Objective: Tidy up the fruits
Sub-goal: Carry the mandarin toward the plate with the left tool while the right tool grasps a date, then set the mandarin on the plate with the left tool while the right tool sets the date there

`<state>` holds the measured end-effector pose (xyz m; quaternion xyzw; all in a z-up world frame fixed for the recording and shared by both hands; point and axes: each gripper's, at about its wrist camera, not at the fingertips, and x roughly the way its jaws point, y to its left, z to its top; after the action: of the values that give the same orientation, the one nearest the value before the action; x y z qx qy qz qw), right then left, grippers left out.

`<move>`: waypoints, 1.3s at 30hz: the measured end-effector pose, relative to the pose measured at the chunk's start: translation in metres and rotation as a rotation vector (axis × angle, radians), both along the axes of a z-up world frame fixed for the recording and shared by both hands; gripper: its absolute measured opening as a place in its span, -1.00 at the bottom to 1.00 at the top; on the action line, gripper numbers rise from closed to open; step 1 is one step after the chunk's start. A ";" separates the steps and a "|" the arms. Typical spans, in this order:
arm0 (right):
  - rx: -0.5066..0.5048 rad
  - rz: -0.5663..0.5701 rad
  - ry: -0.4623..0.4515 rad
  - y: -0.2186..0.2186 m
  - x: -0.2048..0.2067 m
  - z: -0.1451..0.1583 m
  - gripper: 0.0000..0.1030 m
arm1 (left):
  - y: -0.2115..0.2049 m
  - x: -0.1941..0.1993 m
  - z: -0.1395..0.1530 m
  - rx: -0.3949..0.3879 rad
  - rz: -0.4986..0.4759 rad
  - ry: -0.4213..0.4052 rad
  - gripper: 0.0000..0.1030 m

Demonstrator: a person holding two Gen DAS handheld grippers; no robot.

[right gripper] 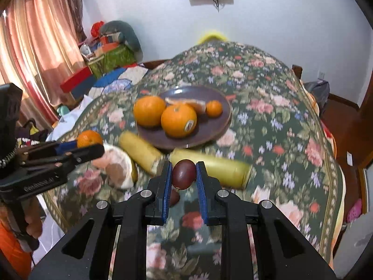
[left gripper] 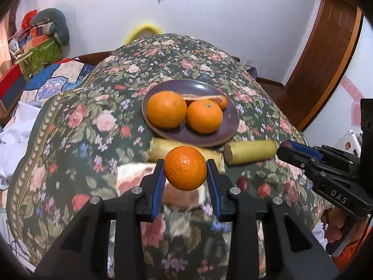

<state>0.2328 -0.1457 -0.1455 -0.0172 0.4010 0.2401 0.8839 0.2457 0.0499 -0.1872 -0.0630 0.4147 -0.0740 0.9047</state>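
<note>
Purple plate (left gripper: 229, 126) mid-surface holds two oranges (left gripper: 167, 110), a small one, a peeled wedge — left hand-held gripper (left gripper: 185, 170) clamps a mandarin (left gripper: 185, 168) aloft, right hand-held gripper (right gripper: 184, 175) pinches a dark plum (right gripper: 183, 174).

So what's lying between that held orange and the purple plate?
In the left wrist view, a pale yellow cylinder lies on the cloth between the orange and the plate.

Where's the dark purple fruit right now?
In the right wrist view, the purple fruit is clamped in the right hand-held gripper, lifted just in front of the yellow cylinder and the purple plate.
</note>
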 end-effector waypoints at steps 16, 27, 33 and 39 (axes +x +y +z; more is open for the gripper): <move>0.009 0.017 -0.007 0.009 0.052 -0.015 -0.64 | -0.007 0.054 -0.023 -0.003 -0.015 0.004 -0.33; -0.007 0.038 0.030 0.021 0.084 -0.037 -0.64 | -0.011 0.081 -0.038 0.000 -0.024 0.019 -0.33; -0.011 0.048 0.047 0.025 0.090 -0.043 -0.64 | -0.013 0.084 -0.039 -0.001 -0.032 0.017 -0.33; -0.002 0.037 0.065 0.022 0.091 -0.044 -0.36 | -0.014 0.082 -0.039 -0.001 -0.034 0.027 -0.30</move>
<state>0.3242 -0.1242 -0.1898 -0.0178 0.4295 0.2565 0.8657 0.3278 0.0362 -0.2264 -0.0576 0.4277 -0.0888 0.8977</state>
